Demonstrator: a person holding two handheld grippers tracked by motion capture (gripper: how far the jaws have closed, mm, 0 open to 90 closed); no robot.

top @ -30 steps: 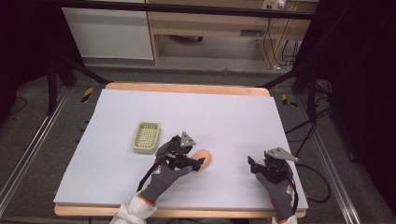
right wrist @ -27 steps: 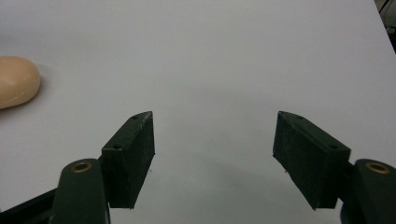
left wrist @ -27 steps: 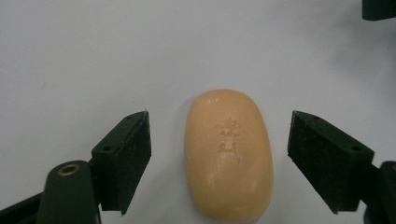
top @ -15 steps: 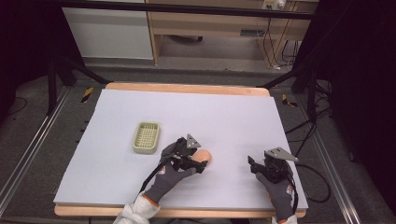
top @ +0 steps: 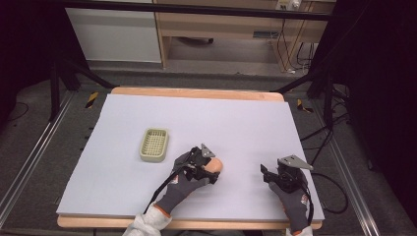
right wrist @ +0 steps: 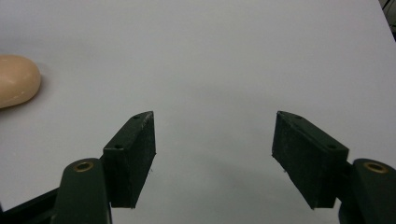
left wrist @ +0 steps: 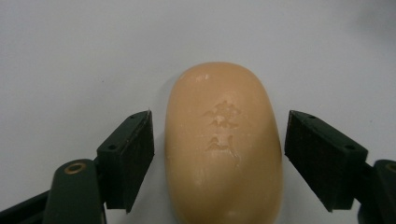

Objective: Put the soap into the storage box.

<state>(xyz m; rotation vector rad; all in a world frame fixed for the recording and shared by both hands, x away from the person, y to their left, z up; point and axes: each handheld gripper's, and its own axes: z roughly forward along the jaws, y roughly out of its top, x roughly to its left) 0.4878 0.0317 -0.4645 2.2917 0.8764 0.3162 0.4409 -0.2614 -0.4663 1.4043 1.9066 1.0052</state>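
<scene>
A peach-coloured bar of soap (left wrist: 224,144) lies flat on the white table, stamped with a small relief mark. My left gripper (left wrist: 219,163) is open with a jaw on each side of the soap (top: 215,167) and a narrow gap to each pad. In the high view this left gripper (top: 209,169) sits near the table's front middle. My right gripper (right wrist: 215,158) stands open over bare table, nothing between its jaws, and the soap (right wrist: 16,79) lies far to its left. The right gripper (top: 268,173) is at the front right in the high view.
A pale green slotted soap dish (top: 154,144) rests left of the left gripper. The white table top (top: 236,123) has a wooden rim. Black cables trail off the right edge, and dark frame rails run along both sides.
My left gripper has slid a little right and forward, so its jaws now straddle the soap. The right gripper has stayed still.
</scene>
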